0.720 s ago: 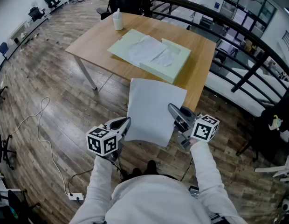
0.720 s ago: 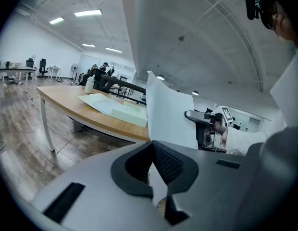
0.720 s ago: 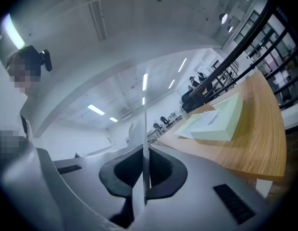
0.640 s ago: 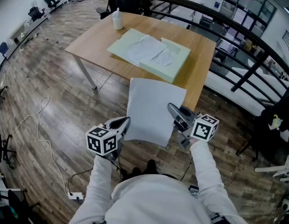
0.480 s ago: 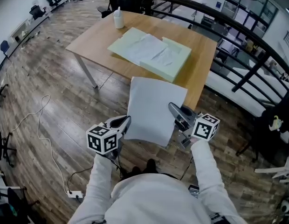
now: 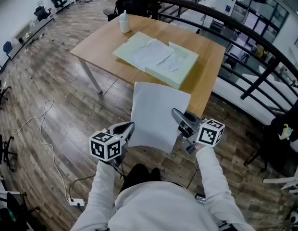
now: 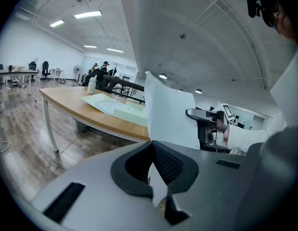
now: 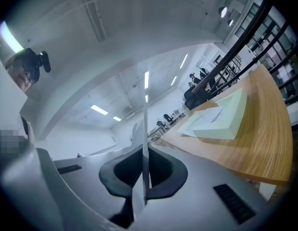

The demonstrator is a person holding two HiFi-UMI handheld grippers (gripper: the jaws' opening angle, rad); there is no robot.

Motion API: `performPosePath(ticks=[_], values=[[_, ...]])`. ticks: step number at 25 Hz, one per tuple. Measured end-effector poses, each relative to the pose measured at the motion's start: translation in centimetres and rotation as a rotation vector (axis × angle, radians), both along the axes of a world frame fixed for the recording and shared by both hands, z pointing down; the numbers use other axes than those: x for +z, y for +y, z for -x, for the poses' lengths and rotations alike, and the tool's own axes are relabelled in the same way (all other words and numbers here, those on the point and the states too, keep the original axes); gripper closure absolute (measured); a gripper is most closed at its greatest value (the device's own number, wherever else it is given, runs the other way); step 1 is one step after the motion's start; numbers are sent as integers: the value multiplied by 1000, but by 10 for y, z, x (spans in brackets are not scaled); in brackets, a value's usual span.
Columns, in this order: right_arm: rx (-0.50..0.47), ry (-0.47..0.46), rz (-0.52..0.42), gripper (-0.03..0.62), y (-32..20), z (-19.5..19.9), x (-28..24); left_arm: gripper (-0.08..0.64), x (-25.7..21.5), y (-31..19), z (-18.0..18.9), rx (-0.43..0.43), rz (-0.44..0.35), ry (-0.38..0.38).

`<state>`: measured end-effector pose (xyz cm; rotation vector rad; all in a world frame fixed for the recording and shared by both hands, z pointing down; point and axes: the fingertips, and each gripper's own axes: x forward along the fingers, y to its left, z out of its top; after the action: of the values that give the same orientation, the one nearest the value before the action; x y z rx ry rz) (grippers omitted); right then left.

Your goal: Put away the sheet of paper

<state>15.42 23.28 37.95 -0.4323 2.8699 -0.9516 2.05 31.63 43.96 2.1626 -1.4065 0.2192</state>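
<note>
The wooden floor (image 6: 43, 129) is under everything, and the table (image 6: 91, 44) stands ahead of the 2 grippers, just beyond the far edge of the sheet they carry. On the table, ahead and a little to the right gripper's side, lies a pale green tray (image 6: 170, 77) with white papers already in it. I judge this tray to be the place for putting away.

The sheet of paper (image 6: 156, 114) hangs in the air between the 2 grippers, not touching the table. The left gripper (image 6: 127, 127) is closed on the near left edge of the sheet. The right gripper (image 6: 176, 114) is closed on the near right edge, and its own view shows the paper edge-on, pinched between the pads. A small white bottle (image 6: 124, 22) stands far ahead at the back corner of the table, on the left gripper's side.

Compared with half a second before, almost nothing has changed. Both grips are the same and the sheet keeps its shape and place between the jaws. Only the table and tray sit slightly differently in the head view, and the dark shoe (image 6: 138, 173) below the sheet has shifted. I take this as a small step while carrying, so the sheet is still to be brought over the tray and let go.
</note>
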Motion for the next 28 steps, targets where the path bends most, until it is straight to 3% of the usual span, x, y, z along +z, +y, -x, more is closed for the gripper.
performPosePath(ticks=[10,28], values=[[4,4,8,565,-45,20,8,543,13,-49,17,15,21,12],[122,7,48,565,-251,130,9,543,19,-272,132,135,27,56]])
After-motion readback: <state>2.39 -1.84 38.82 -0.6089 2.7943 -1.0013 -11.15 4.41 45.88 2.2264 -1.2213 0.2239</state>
